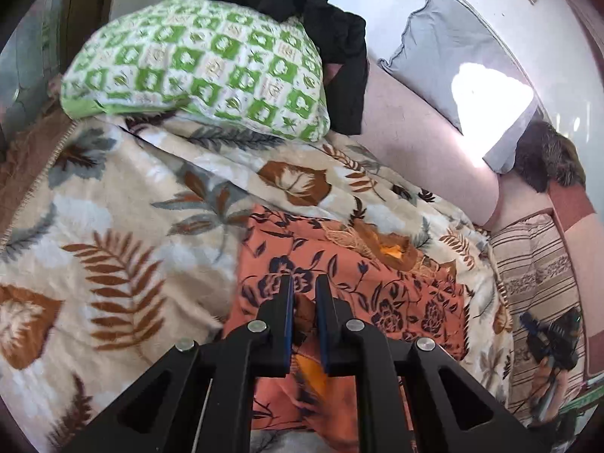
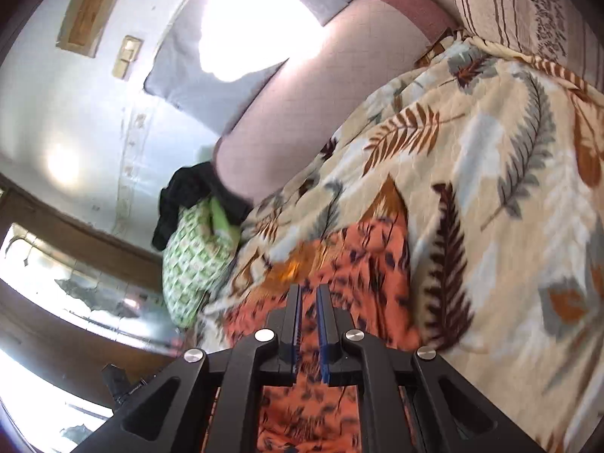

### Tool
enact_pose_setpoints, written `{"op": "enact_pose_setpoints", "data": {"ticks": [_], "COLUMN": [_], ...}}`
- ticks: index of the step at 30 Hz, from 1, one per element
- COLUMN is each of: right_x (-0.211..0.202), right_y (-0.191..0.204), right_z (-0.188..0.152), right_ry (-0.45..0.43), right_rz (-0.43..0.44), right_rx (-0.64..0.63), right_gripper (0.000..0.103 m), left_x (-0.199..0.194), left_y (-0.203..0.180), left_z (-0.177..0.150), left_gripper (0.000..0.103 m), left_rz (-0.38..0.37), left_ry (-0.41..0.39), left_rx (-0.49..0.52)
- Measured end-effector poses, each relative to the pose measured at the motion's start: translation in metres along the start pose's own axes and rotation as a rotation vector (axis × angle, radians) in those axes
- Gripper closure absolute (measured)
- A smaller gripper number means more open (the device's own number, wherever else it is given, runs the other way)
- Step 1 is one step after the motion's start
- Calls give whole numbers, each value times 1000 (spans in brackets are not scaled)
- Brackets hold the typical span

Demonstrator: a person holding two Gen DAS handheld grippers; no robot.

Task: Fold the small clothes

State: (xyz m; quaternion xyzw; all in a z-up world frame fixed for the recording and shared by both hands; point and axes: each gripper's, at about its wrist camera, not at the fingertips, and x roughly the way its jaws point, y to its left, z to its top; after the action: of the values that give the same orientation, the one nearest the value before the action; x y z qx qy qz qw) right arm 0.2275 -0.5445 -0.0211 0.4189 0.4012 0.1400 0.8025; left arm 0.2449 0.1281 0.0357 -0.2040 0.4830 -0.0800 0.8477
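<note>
An orange garment with a dark floral print (image 1: 362, 287) lies on the leaf-patterned blanket (image 1: 124, 207). My left gripper (image 1: 305, 283) is nearly closed, with a fold of the orange cloth pinched between its blue pads. In the right wrist view the same orange garment (image 2: 351, 264) lies under my right gripper (image 2: 309, 290), whose jaws stand narrowly apart over the cloth; the view is blurred and I cannot tell whether cloth is caught between them. The right gripper (image 1: 547, 336) also shows small at the right edge of the left wrist view.
A green-and-white checked pillow (image 1: 204, 64) with black clothing (image 1: 321, 19) on it sits at the bed's head. A pink bolster (image 1: 426, 147) and grey cushion (image 1: 445, 49) lie along the wall. A striped sheet (image 1: 536, 271) is at the right.
</note>
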Motion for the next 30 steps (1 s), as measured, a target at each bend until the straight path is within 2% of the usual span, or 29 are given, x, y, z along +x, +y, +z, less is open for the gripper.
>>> {"op": "enact_pose_setpoints", "data": {"ticks": [1, 3, 4, 5, 6, 7, 11, 14, 16, 21, 22, 23, 24, 26, 30], "right_x": [2, -5, -12, -21, -30, -43, -64, -44, -26, -14, -15, -15, -17, -18, 5], "right_y": [-3, -12, -25, -40, -51, -61, -86, -99, -99, -89, -82, -78, -78, -78, -81], "right_z": [-9, -35, -56, -79, -99, -127, -222, -280, -302, -312, -312, -312, -312, -311, -305], "right_ry": [28, 76, 107, 147, 168, 168, 255, 364, 403, 383, 394, 408, 416, 401, 432], "right_rz": [11, -45, -73, -89, -96, -99, -90, -83, -87, -160, -179, -187, -170, -178, -181], "right_rx": [-11, -50, -26, 26, 66, 106, 204, 267, 258, 198, 158, 147, 171, 163, 183], "right_gripper": [93, 86, 71, 40, 25, 20, 20, 20, 20, 22, 35, 54, 59, 60, 59], "left_x": [5, 6, 6, 4, 0, -5, -22, -33, -38, -46, -48, -49, -50, -50, -49], "left_y": [-1, 0, 1, 3, 6, 8, 10, 7, 4, 3, 4, 4, 5, 6, 9], "left_z": [-6, -21, -29, -36, -43, -49, -62, -69, -74, -83, -84, -85, -86, -87, -89], "left_gripper": [92, 92, 92, 92, 92, 92, 92, 92, 92, 92, 92, 92, 92, 92, 92], "left_rz": [-13, 3, 5, 2, -2, -3, -5, -5, 4, 9, 9, 14, 18, 17, 31], "left_ry": [-3, -6, -4, -1, -2, -4, -17, -26, -31, -28, -29, -30, -30, -34, -26], "left_rx": [12, 39, 45, 43, 40, 34, 34, 44, 58, 60, 62, 63, 65, 65, 62]}}
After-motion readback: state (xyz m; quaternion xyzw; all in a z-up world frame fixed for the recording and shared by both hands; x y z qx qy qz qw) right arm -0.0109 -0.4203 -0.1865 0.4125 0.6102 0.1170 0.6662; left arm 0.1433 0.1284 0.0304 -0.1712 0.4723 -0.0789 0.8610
